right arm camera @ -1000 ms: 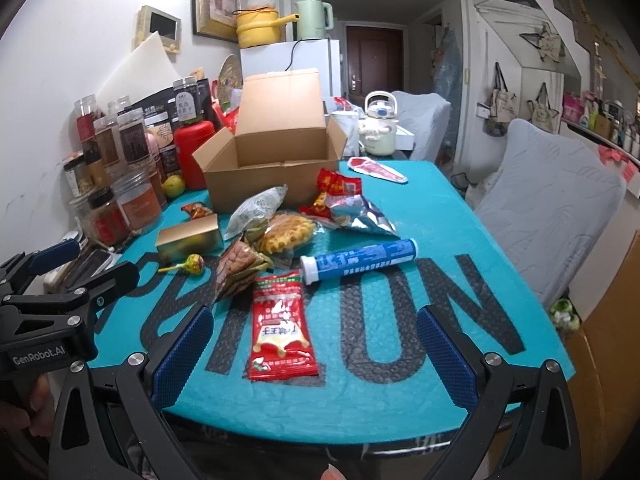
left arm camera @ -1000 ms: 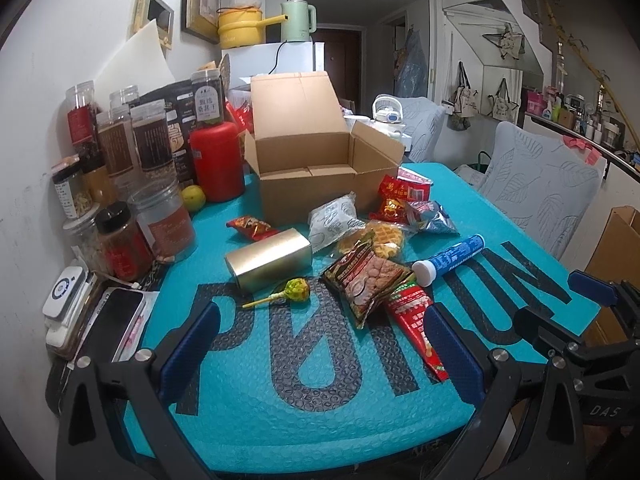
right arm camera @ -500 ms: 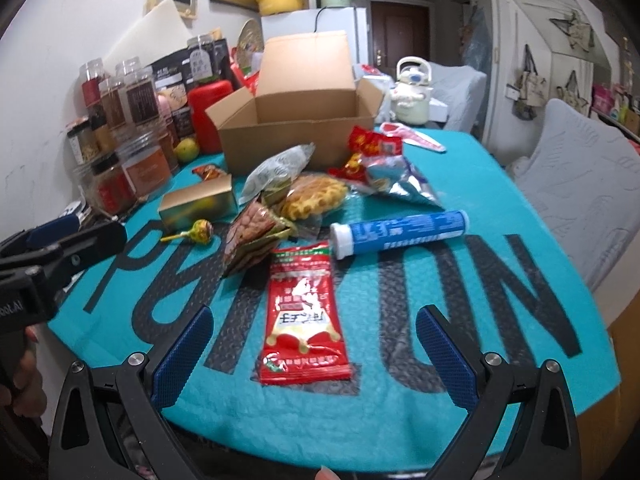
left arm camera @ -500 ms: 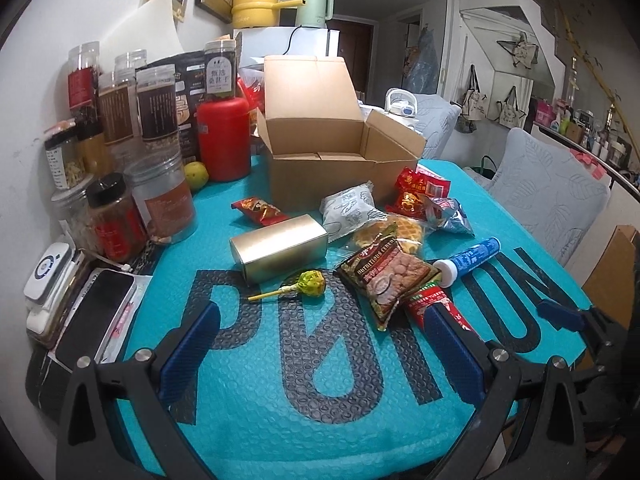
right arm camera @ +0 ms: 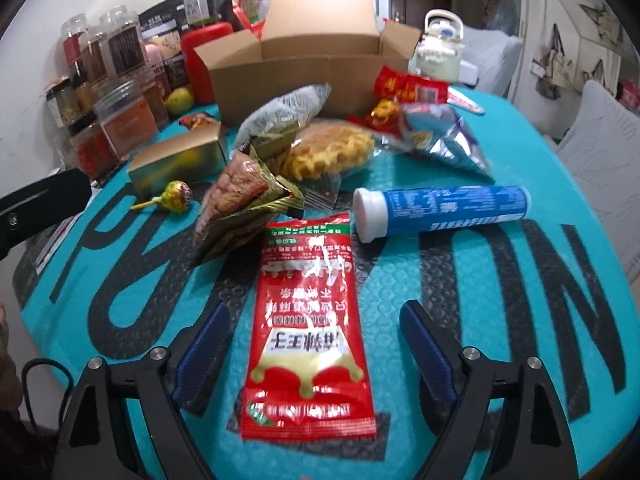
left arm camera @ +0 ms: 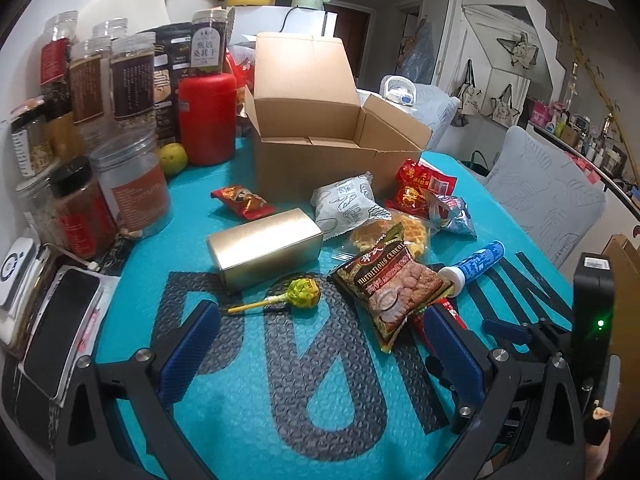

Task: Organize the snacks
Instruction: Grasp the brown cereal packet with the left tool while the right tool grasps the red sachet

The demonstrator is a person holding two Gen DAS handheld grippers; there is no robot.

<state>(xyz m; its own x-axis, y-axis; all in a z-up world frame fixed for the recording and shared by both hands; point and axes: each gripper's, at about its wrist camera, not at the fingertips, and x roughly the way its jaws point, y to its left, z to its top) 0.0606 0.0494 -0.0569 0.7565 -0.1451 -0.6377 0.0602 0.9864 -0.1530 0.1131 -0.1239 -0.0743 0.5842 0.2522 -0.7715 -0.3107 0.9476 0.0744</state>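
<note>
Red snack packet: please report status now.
Both grippers open, empty. Right gripper straddles red snack packet, flat on mat. Cardboard box open. Nothing blocking.

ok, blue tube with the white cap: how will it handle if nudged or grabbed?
The blue tube lies on its side, so it probably rolls when nudged. It looks rigid, likely holding shape under the right tool. Its glossy round wall may slip.
</note>
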